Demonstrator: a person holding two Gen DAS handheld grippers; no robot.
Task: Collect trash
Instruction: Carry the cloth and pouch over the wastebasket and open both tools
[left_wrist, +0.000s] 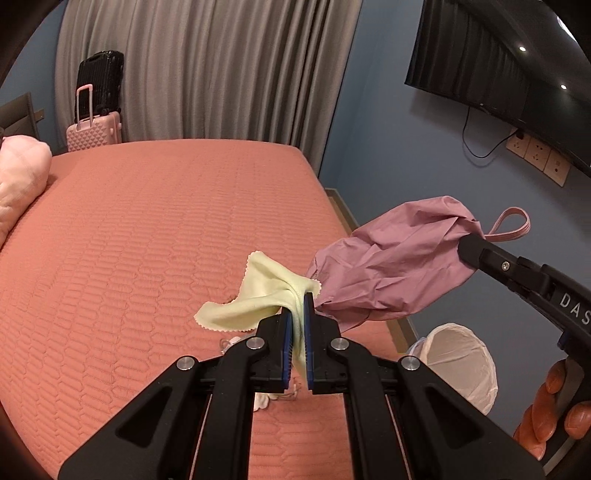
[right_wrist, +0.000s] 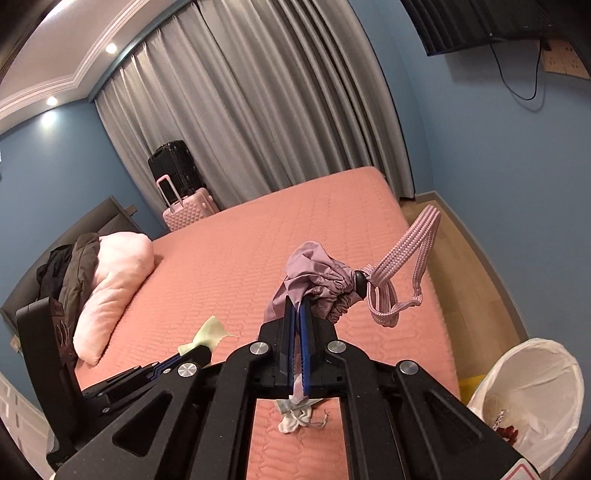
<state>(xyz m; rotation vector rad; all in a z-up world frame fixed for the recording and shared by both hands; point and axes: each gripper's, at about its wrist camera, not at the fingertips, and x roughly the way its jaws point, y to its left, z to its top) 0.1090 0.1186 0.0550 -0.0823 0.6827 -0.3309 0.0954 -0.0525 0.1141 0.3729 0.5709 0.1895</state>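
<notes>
Your left gripper (left_wrist: 298, 317) jaws clamp the pale yellow cloth (left_wrist: 255, 295); right gripper (right_wrist: 296, 332) jaws clamp the mauve drawstring pouch (right_wrist: 314, 273), both above the pink quilted bed (left_wrist: 147, 240); white-lined bin (right_wrist: 535, 387) near right.

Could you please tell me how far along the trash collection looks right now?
Done: some trash already lies in the lined bin. In hand: the left gripper is shut on a yellow cloth, and the right gripper is shut on a mauve pouch, both held above the bed. Left: dropping both into the bin, then picking up the white scrap on the bed.
</notes>
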